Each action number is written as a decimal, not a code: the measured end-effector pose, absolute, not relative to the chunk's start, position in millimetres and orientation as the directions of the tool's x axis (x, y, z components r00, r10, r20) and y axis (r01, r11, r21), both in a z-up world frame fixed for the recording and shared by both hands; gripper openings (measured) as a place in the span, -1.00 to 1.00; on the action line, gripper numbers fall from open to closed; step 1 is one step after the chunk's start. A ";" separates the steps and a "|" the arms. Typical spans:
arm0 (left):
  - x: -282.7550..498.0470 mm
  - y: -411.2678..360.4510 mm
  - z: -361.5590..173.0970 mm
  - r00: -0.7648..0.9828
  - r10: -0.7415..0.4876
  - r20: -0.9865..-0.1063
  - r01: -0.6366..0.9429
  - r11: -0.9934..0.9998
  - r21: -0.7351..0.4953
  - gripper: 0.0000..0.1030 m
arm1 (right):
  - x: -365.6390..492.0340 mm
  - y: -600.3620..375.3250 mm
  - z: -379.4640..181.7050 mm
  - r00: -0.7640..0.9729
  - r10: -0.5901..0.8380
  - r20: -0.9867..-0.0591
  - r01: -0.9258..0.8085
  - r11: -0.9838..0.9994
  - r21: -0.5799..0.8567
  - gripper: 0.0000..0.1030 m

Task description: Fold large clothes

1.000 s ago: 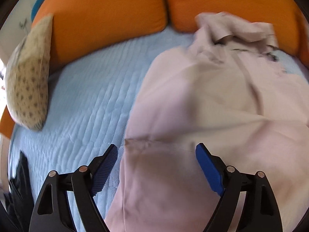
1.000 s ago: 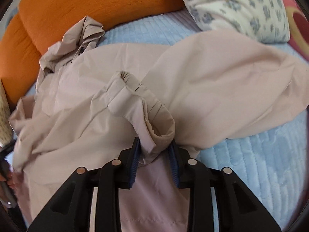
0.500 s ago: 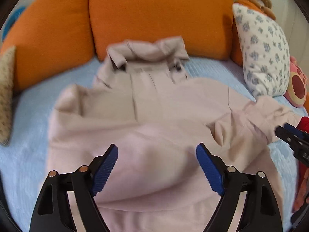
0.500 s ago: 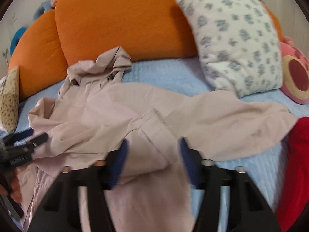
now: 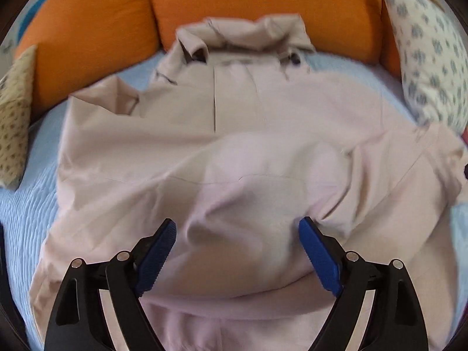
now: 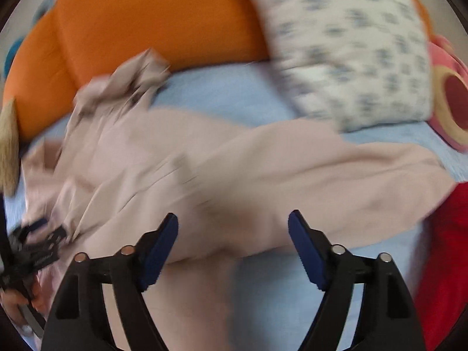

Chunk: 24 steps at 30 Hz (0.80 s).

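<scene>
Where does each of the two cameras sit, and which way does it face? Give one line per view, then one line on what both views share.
Left wrist: sits on the left gripper, jaws wide and opening, looking down and forward over the beige coat toward the orange cushions.
Right wrist: sits on the right gripper, jaws opening with nothing clamped, looking down at the coat's right side; the left gripper and a hand show at lower left.
Shared: coat, orange cushions, flowered pillow, blue bedcover.
</scene>
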<state>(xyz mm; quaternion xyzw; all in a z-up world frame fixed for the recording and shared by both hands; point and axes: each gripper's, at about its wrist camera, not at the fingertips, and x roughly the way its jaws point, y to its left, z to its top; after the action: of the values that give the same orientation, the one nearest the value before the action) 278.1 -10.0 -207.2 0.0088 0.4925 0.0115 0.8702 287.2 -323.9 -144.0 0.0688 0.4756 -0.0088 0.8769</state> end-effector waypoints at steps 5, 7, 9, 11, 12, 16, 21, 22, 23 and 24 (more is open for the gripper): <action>264.1 -50.7 -180.8 0.578 -0.020 -0.816 0.025 1.000 -0.007 0.76 | 301.7 -436.0 -125.8 0.540 -0.123 -0.833 0.216 0.976 -0.005 0.49; 267.2 -72.1 -176.5 0.572 -0.076 -0.817 0.058 0.997 -0.052 0.76 | 306.8 -494.2 -121.9 0.508 -0.155 -0.847 0.279 0.960 -0.009 0.49; 269.4 -102.4 -171.6 0.572 -0.111 -0.813 0.098 0.993 -0.067 0.76 | 309.6 -533.7 -119.2 0.488 -0.167 -0.857 0.316 0.949 -0.005 0.49; 272.5 -127.8 -169.3 0.576 -0.123 -0.808 0.121 0.991 -0.065 0.76 | 309.5 -581.2 -116.4 0.474 -0.168 -0.864 0.359 0.933 0.016 0.49; 274.5 -140.9 -168.0 0.576 -0.140 -0.806 0.133 0.988 -0.076 0.76 | 310.5 -602.4 -118.2 0.460 -0.148 -0.875 0.372 0.928 0.038 0.48; 272.4 -178.2 -164.1 0.575 -0.183 -0.797 0.158 0.981 -0.111 0.76 | 316.2 -656.6 -142.1 0.381 -0.096 -0.920 0.391 0.918 0.066 0.48; 256.4 -190.0 -166.7 0.577 -0.177 -0.797 0.177 0.980 -0.090 0.77 | 320.2 -692.1 -179.6 0.291 -0.040 -0.956 0.402 0.912 0.085 0.41; 254.9 -190.3 -168.4 0.571 -0.171 -0.803 0.176 0.981 -0.084 0.77 | 321.6 -696.4 -186.3 0.283 -0.017 -0.959 0.406 0.908 0.103 0.35; 254.2 -189.9 -171.1 0.561 -0.165 -0.811 0.174 0.982 -0.079 0.77 | 321.9 -699.7 -196.0 0.270 0.019 -0.963 0.410 0.903 0.132 0.30; 254.1 -189.1 -173.6 0.549 -0.162 -0.820 0.174 0.982 -0.077 0.77 | 321.7 -700.8 -202.4 0.260 0.036 -0.965 0.409 0.901 0.144 0.28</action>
<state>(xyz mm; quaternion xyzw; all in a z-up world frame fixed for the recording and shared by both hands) 254.1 -189.1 -173.6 0.0067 0.4650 -0.0953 0.8801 321.7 -700.8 -202.4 0.1866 0.5959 -0.1210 0.7716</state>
